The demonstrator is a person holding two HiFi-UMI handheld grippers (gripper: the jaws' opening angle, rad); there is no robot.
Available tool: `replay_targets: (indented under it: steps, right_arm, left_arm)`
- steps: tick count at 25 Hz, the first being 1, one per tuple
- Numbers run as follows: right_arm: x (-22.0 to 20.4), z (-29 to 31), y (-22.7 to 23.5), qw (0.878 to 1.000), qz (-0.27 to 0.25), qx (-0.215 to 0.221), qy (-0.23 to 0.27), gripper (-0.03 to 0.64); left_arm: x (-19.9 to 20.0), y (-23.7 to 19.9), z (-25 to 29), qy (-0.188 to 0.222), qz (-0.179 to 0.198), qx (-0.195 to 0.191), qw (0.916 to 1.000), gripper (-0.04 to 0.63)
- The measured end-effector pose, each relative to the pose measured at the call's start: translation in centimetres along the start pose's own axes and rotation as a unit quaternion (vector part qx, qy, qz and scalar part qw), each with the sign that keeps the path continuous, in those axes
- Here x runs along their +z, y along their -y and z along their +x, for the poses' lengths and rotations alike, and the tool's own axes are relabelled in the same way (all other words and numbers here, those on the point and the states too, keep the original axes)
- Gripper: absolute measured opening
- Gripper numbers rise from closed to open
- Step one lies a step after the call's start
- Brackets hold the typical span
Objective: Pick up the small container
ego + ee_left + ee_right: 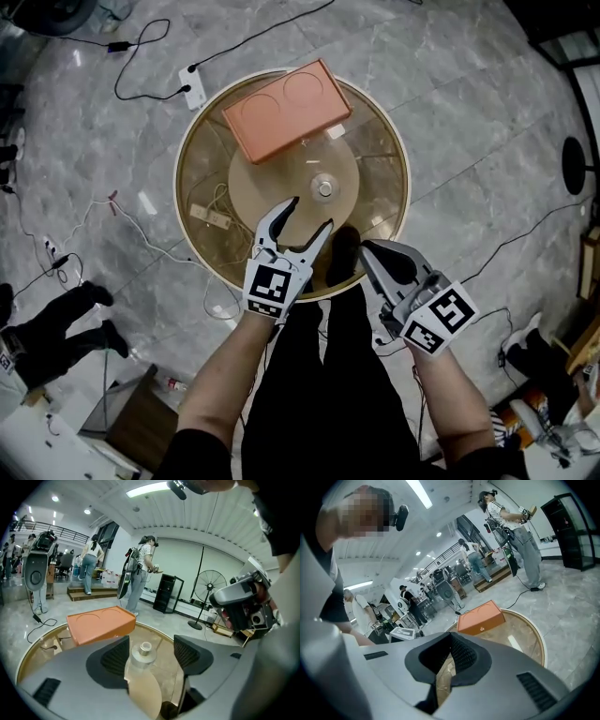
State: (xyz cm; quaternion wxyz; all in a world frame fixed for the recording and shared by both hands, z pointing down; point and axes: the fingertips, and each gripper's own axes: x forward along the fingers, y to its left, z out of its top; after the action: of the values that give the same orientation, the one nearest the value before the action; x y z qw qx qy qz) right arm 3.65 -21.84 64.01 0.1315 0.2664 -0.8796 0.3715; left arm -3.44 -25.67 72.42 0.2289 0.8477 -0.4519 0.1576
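Observation:
An orange rectangular container with two circles pressed into its lid lies on the far side of a round glass table. My left gripper hovers over the table's near half, open, nothing between its jaws. It points toward the central metal hub. In the left gripper view the container sits ahead to the left, and the hub shows in the gap of the left gripper. My right gripper hangs at the table's near rim, shut and empty. Its view has the right gripper and the container well ahead.
The table has a gold rim and a tan base disc beneath the glass. A white power strip and cables lie on the marble floor behind it. A small wooden socket block shows under the glass. A floor fan and several people stand in the background.

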Motion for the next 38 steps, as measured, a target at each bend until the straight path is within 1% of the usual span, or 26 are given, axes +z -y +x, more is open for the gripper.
replay_targets:
  steps: [1, 4, 7, 11, 14, 19, 22, 23, 24, 26, 29, 33, 35, 38]
  right_arm:
    - [-0.5, 0.3, 0.4, 1.0, 0.003, 0.0, -0.003, 0.014]
    - [-2.1, 1.1, 0.9, 1.0, 0.014, 0.007, -0.009, 0.014]
    - [-3.6, 1.6, 1.2, 0.999, 0.012, 0.016, -0.026, 0.014]
    - [-5.7, 2.1, 2.6, 0.999, 0.012, 0.009, -0.049, 0.014]
    - [-6.6, 2.2, 3.6, 0.998, 0.017, 0.001, -0.056, 0.014]
    - [-7.1, 2.4, 4.6, 0.998, 0.023, -0.003, -0.056, 0.014]
    - [-7.4, 2.3, 5.4, 0.998, 0.03, -0.006, -0.054, 0.014]
    - [-7.5, 2.2, 5.7, 0.998, 0.032, -0.007, -0.053, 0.014]
    - [-7.7, 2.1, 5.9, 0.998, 0.034, -0.009, -0.052, 0.014]
    - [-8.0, 2.0, 6.4, 0.998, 0.039, -0.015, -0.049, 0.014]
    - [-8.5, 2.0, 6.6, 0.998, 0.045, -0.02, -0.044, 0.014]
    - [-8.7, 1.9, 6.7, 0.998, 0.046, -0.027, -0.035, 0.014]
    - [-8.7, 1.8, 6.8, 0.998, 0.046, -0.032, -0.03, 0.014]
    - [-8.5, 1.4, 6.6, 0.998, 0.045, -0.037, -0.02, 0.014]
  left_arm:
    - [-0.6, -0.4, 0.7, 0.001, 0.0, -0.001, 1.0, 0.324]
    - [-2.5, -1.6, 2.7, 0.008, 0.003, -0.004, 1.0, 0.368]
    - [-4.0, -2.0, 4.6, 0.012, 0.018, -0.011, 0.9997, 0.376]
    - [-5.8, -2.3, 6.9, 0.007, 0.057, -0.015, 0.9983, 0.387]
    - [-6.6, -2.4, 8.2, 0.01, 0.063, -0.021, 0.9977, 0.399]
    - [-7.5, -2.3, 10.1, 0.011, 0.071, -0.031, 0.9969, 0.399]
    - [-7.3, -2.2, 10.9, 0.016, 0.07, -0.035, 0.9968, 0.399]
    - [-7.0, -2.3, 11.2, 0.019, 0.069, -0.034, 0.9969, 0.396]
    - [-6.9, -2.3, 11.4, 0.022, 0.069, -0.031, 0.9969, 0.375]
    - [-7.0, -2.3, 11.7, 0.022, 0.075, -0.021, 0.9967, 0.371]
    - [-7.5, -2.4, 11.9, 0.013, 0.093, -0.002, 0.9956, 0.371]
    - [-8.1, -2.9, 12.8, -0.02, 0.107, 0.024, 0.9938, 0.353]
    - [-8.1, -3.0, 13.1, -0.027, 0.106, 0.028, 0.9936, 0.35]
    - [-8.0, -3.0, 13.0, -0.028, 0.092, 0.018, 0.9952, 0.345]
